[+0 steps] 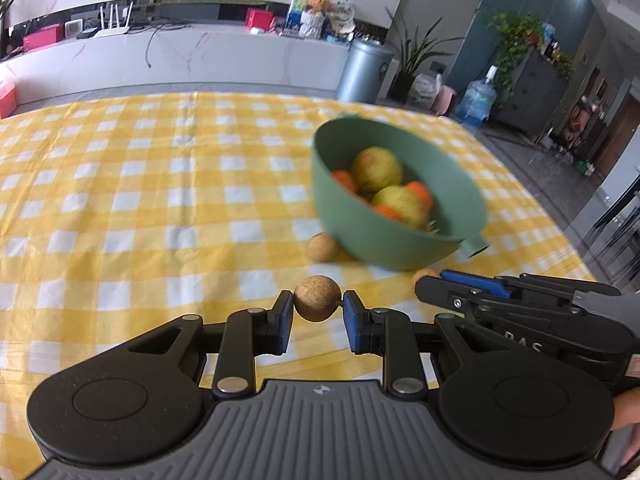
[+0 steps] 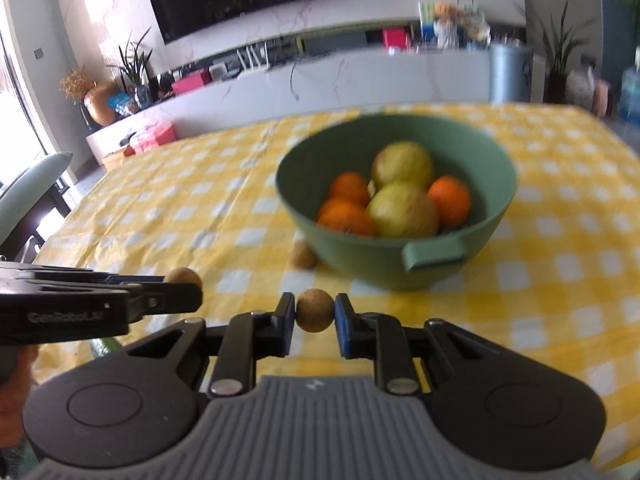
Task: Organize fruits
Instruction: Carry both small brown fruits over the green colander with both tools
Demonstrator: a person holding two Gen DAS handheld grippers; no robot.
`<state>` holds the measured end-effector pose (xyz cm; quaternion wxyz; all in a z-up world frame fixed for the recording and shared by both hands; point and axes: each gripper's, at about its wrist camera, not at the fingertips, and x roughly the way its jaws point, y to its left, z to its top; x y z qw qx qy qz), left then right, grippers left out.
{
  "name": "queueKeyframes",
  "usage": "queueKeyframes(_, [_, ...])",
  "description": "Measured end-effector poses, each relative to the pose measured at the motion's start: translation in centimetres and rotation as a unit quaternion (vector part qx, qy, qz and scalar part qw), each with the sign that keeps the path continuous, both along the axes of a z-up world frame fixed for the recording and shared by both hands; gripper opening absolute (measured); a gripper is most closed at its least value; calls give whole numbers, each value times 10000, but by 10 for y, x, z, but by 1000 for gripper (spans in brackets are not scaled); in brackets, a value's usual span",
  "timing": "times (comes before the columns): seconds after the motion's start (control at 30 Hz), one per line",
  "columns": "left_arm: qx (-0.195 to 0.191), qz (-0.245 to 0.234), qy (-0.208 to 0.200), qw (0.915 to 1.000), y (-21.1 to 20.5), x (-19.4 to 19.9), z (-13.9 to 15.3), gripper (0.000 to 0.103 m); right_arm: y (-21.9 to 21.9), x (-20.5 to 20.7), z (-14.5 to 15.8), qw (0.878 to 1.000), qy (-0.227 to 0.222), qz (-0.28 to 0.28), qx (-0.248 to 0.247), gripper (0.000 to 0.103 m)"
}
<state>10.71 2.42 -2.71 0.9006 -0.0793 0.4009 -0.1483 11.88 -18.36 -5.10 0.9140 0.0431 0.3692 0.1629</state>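
— Fruits I held: one small brown fruit [image 1: 317, 298] pinched in my left gripper [image 1: 317, 312], another [image 2: 315, 310] in my right gripper [image 2: 315, 316], both above the checked cloth [image 1: 120, 200].

— Next step?

— I judged: carry both over the green bowl [image 2: 400, 268], then release; a third fruit [image 2: 303, 255] waited beside it.

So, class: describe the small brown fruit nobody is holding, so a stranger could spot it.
Find the green plastic bowl on the yellow checked tablecloth. A small round tan fruit lies against its base. Its two lookalikes are each gripped in a claw; this one lies free.
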Motion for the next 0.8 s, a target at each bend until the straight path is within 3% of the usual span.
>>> queueKeyframes(0.2, [-202,-81,-138,9997,-18,1,19,30,-14,-8,23,9955,-828,-199,-403,17])
queueKeyframes(0.43, [-238,-165,-205,9994,-39,19,32,30,-25,7,38,9877,-1339,-272,-755,17])
queueKeyframes(0.67, [-255,-310,-140,9991,-60,50,36,30,-43,43,37,9839,-1356,-330,-1118,17])
queueKeyframes(0.8, [-190,-332,18,9993,-71,68,29,30,-45,63,27,9834,-1143,-177,-1397,17])
